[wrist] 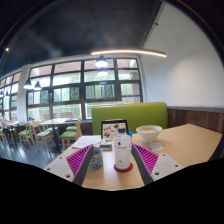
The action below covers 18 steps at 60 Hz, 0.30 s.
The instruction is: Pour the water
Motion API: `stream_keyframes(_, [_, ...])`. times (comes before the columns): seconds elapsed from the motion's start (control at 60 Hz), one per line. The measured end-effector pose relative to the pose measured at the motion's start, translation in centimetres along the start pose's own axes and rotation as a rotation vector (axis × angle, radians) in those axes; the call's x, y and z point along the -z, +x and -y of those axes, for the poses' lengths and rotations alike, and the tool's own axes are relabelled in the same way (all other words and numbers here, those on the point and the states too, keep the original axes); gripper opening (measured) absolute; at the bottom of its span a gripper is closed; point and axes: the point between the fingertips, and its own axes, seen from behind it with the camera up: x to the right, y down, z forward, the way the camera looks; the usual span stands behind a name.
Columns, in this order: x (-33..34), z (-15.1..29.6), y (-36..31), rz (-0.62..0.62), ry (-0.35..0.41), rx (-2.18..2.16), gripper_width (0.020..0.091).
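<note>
A white bottle with a label stands upright on a round red coaster on the wooden table. It is between my gripper's two fingers, nearer the right pink pad, with a gap at each side. The fingers are open. Just left of the bottle, against the left pad, sits a small grey-green object. A white bowl rests on the table beyond the right finger.
A tablet or screen stands behind the bottle, with white papers to its left. A green bench back lines the table's far side. Beyond are café tables, green chairs and large windows.
</note>
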Motion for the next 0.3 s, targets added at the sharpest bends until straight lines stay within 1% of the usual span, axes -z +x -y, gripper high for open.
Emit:
stream_keyframes(0.133, [4.9,0.6,-1.9,0.027,-0.004,0.001,0.0832])
stream_keyframes(0.3, [8.1,0.3,-3.0,0.059,-0.017,0.03,0.0831])
